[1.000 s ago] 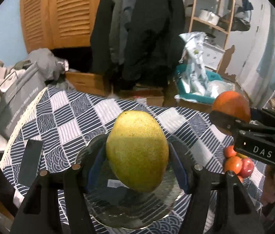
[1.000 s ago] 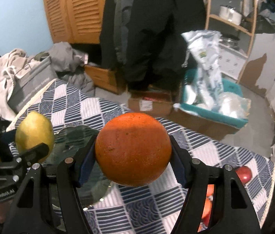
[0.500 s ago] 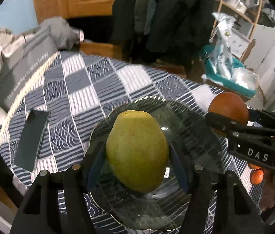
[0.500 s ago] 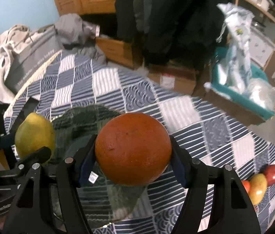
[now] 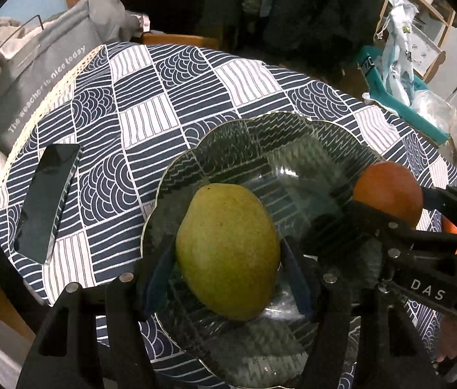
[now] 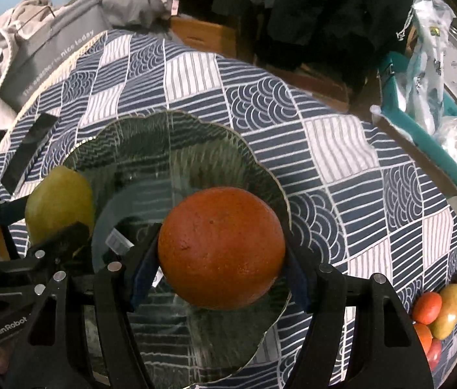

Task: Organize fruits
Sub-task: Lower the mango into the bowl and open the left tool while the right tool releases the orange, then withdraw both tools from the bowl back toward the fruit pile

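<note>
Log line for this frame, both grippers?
left gripper: shut on mango | right gripper: shut on orange | both over glass plate

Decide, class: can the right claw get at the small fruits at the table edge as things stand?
Probably not yet. The right claw is shut on an orange above the glass plate, so it has no free grip. The fruits themselves lie uncovered on the cloth.

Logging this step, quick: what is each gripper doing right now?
Left gripper: closed on the yellow-green mango, over the glass plate.
Right gripper: closed on the orange, over the same plate.
</note>
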`<action>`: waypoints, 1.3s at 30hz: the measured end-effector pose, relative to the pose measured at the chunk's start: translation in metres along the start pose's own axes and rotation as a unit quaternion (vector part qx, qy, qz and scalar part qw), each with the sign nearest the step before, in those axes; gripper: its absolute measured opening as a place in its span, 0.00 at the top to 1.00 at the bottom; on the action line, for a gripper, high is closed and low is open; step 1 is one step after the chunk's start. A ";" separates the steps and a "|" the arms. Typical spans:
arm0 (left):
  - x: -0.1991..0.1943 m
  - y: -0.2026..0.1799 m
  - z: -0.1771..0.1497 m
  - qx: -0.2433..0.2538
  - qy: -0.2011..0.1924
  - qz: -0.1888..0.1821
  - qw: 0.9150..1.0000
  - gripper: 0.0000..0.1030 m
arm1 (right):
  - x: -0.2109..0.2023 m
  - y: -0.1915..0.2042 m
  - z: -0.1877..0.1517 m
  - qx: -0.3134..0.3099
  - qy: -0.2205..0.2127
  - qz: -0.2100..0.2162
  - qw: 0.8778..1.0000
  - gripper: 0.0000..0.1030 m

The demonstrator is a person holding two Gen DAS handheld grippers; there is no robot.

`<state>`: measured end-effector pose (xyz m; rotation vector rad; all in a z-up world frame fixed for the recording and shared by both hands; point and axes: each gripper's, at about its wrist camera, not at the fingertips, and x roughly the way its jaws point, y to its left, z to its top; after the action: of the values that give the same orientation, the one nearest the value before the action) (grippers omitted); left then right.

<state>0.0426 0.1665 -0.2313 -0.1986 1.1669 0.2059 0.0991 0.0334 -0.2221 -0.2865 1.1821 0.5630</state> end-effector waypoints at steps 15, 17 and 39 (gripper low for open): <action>0.001 0.001 -0.001 0.000 0.005 0.010 1.000 0.31 | 0.005 -0.002 -0.002 0.006 0.013 0.013 1.000 0.32; -0.006 -0.002 0.000 0.012 -0.007 0.016 1.000 0.24 | 0.004 -0.002 -0.002 0.010 0.010 0.016 1.000 0.32; -0.077 -0.032 0.014 0.026 -0.076 -0.039 0.996 0.24 | -0.111 -0.035 0.002 0.072 -0.126 -0.014 0.989 0.31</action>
<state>0.0343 0.1351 -0.1536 -0.1793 1.0112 0.1198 0.0904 -0.0238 -0.1211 -0.1037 0.9661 0.4711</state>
